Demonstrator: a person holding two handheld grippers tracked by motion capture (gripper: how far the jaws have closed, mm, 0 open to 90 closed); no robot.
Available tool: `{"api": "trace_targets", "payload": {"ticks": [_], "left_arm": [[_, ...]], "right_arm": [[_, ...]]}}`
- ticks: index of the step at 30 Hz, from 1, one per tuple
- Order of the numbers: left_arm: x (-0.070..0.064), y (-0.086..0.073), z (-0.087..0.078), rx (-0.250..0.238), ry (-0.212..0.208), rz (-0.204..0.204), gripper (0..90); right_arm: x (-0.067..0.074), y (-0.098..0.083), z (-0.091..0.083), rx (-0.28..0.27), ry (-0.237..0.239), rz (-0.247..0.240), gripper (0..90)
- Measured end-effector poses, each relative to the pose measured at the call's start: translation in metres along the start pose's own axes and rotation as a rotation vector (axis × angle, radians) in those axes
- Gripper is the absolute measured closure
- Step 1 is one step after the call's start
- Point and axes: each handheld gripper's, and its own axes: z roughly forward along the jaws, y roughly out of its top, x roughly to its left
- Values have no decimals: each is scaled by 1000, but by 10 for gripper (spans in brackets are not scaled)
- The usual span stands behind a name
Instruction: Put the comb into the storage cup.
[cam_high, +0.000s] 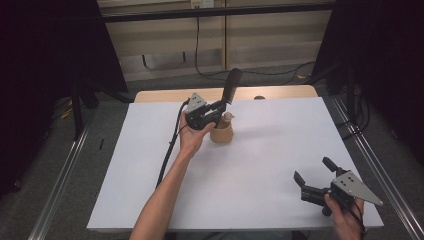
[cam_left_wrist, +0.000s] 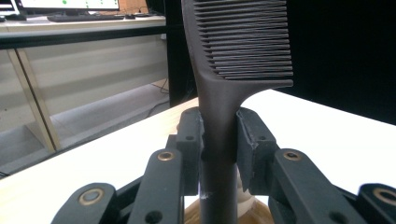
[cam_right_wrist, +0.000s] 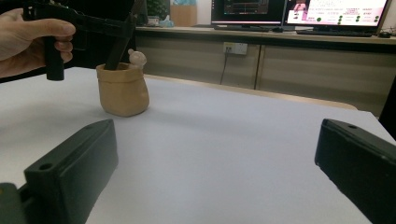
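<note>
A dark comb (cam_high: 231, 86) stands nearly upright, teeth end up, with its handle end down inside a small tan pot (cam_high: 221, 133) near the middle of the white table (cam_high: 260, 165). My left gripper (cam_high: 216, 111) is shut on the comb's handle (cam_left_wrist: 217, 154) just above the pot. The pot (cam_right_wrist: 123, 88) has a pale rounded knob (cam_right_wrist: 137, 57) at its rim. My right gripper (cam_high: 314, 169) rests at the table's front right, open, its two jaws wide apart with nothing between them.
The tabletop has bare room between the pot and my right gripper. A wooden strip (cam_high: 280, 92) edges the far side. Metal rails (cam_high: 380, 170) run along both sides of the table. Dark screens stand at left and right.
</note>
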Motion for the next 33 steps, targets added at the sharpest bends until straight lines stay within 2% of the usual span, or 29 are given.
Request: {"api": "trace_targets", "payload": {"ticks": [13,14,16,25,33], "left_arm": [[-1,-6,-3,35,-5,4,729],[-1,-7,-3,35,-9,-2,729],[0,-9,-4,31,8,-20,729],[-2,-15,-3,58,4,-11,729],[-1,-16,-5,66,6,-25,729]], "right_arm": [[0,0,0,1,-3,-6,0],[0,0,0,2,-2,-6,0],[0,0,0,2,-3,-5,0],[0,0,0,6,2,-4,0],[0,-1,0,9,6,-4,0]]}}
